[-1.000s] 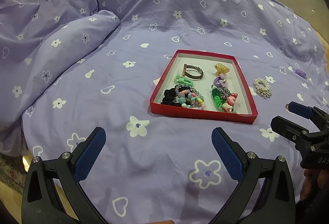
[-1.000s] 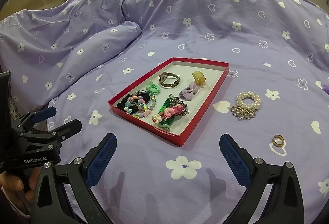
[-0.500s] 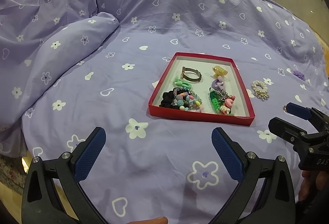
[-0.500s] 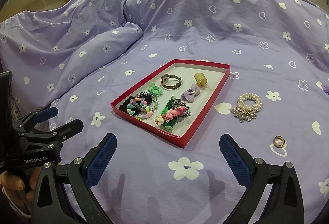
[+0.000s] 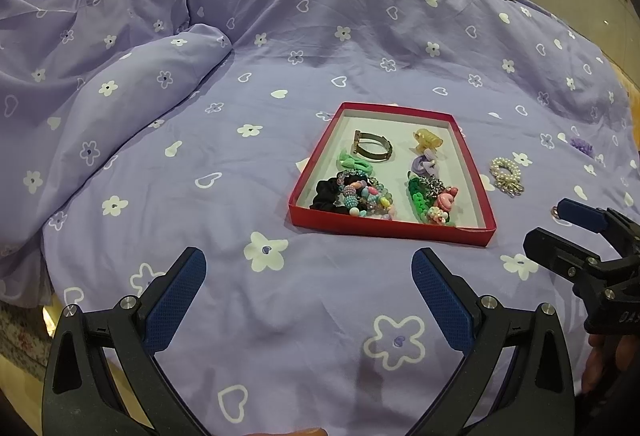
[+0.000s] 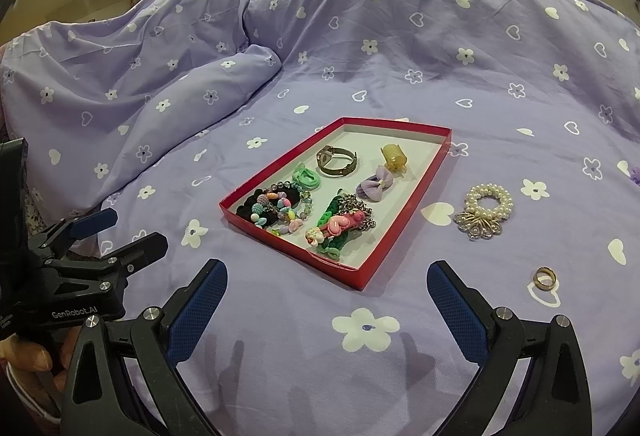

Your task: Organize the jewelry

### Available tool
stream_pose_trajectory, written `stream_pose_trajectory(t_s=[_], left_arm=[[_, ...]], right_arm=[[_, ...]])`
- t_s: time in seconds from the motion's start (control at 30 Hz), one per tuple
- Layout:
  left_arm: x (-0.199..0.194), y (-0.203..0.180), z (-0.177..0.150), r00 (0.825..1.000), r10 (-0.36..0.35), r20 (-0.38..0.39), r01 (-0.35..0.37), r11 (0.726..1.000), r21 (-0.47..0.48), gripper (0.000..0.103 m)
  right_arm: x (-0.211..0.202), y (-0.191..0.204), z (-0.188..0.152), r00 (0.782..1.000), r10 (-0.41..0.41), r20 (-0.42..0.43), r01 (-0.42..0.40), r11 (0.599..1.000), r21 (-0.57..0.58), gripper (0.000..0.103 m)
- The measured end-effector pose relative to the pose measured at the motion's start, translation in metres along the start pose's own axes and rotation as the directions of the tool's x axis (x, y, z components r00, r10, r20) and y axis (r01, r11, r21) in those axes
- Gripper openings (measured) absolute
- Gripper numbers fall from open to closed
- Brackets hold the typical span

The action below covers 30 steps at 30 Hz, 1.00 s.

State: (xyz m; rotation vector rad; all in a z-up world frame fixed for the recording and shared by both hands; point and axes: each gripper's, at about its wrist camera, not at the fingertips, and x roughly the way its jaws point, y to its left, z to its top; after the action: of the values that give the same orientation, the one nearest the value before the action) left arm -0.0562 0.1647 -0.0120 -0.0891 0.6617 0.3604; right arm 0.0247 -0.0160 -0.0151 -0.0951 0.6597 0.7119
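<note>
While both grippers hung over the purple bedspread (image 6: 360, 48) with their jaws wide apart and nothing in them, the red tray (image 6: 404, 220) sat between them, full of hair ties. Beside it lay a pearl bracelet (image 6: 486, 210) and a gold ring (image 6: 545, 278).

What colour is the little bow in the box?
The bow is pale purple with a light middle. It shows best in the right wrist view.
</note>
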Motion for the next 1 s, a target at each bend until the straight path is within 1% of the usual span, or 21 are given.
stream_pose_trajectory(t_s=[0.53,0.77,1.0], left_arm=[[0.0031,0.0015,-0.0009,1.0,0.0,-0.008,0.0,1.0,-0.012,0.103],[0.0001,0.0011,-0.0013,1.0,0.004,0.009,-0.004,1.0,-0.005,0.103],[-0.0009,0.0019,-0.0009,1.0,0.007,0.01,-0.007,1.0,-0.007,0.103]], right_arm=[[-0.0026,-0.0015,0.0037,1.0,0.005,0.01,-0.005,1.0,-0.004,0.101],[-0.0029,-0.0015,0.0041,1.0,0.008,0.013,-0.008,1.0,-0.006,0.101],[-0.0036,0.0007,0.0031,1.0,0.013,0.014,-0.013,1.0,-0.011,0.101]])
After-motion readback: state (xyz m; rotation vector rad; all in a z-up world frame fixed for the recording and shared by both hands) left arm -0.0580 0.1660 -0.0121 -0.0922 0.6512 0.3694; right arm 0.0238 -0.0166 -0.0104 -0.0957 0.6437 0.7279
